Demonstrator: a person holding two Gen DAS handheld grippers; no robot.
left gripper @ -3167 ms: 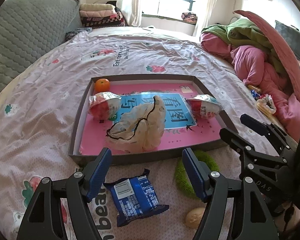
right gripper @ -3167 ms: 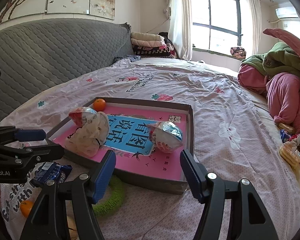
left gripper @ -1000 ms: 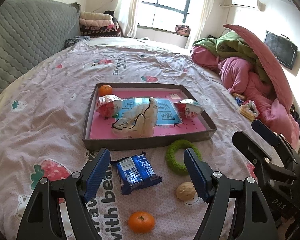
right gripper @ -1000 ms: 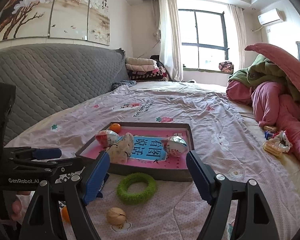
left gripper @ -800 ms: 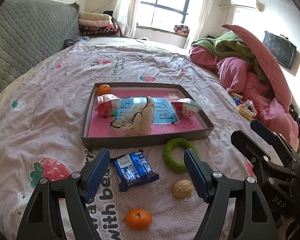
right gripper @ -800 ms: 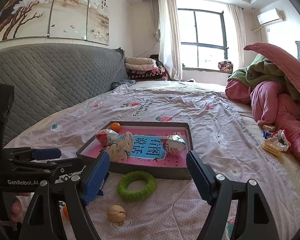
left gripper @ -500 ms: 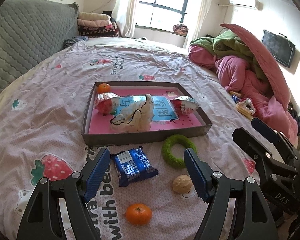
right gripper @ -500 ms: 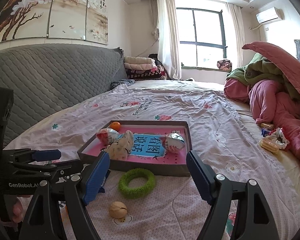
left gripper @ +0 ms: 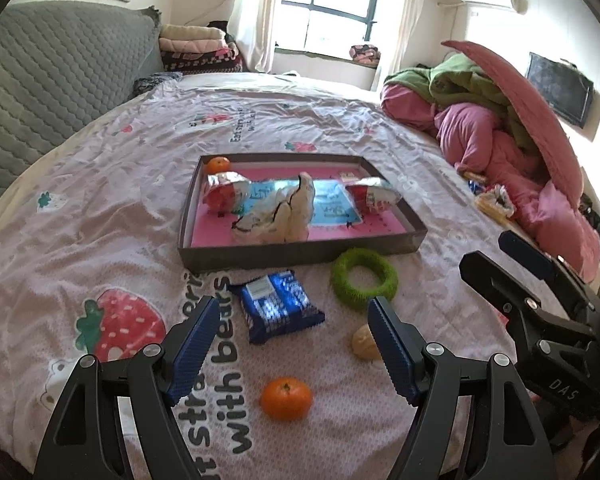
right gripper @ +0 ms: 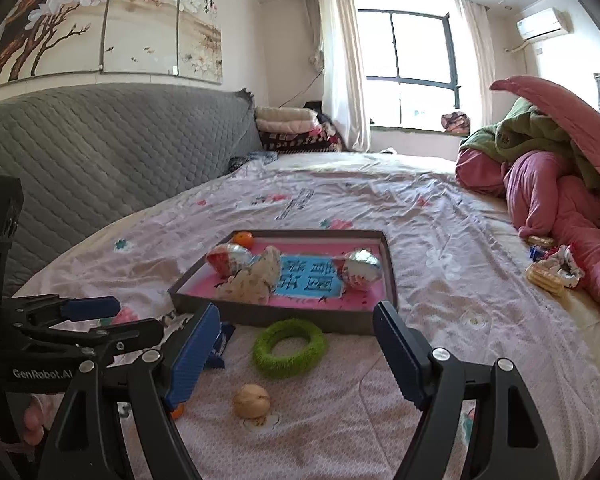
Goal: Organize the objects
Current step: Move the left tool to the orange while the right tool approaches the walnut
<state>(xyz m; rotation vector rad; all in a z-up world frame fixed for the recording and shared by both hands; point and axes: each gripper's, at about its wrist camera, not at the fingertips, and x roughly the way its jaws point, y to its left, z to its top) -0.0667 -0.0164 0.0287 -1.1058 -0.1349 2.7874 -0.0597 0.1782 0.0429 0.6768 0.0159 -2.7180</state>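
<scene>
- So both my left gripper [left gripper: 290, 344] and right gripper [right gripper: 296, 348] hang wide apart, empty.
- Blue snack packet [left gripper: 278, 306] looks light and crinkly; I'd pinch its edges.

Strawberry-print bed [left gripper: 100, 216] bearing tray [left gripper: 300, 254], blue packet [left gripper: 278, 306], green ring [left gripper: 364, 276], walnut [left gripper: 362, 347], orange [left gripper: 286, 398].

Ahead of you, four loose items crowd the bedspread [left gripper: 100, 216] before the tray [left gripper: 300, 254] — blue snack packet [left gripper: 278, 306], green ring [left gripper: 364, 276], walnut [left gripper: 363, 347], orange [left gripper: 286, 398]. Open sheet lies to their left; heaped pink bedding [left gripper: 500, 148] blocks the right — narrow gaps between items.
</scene>
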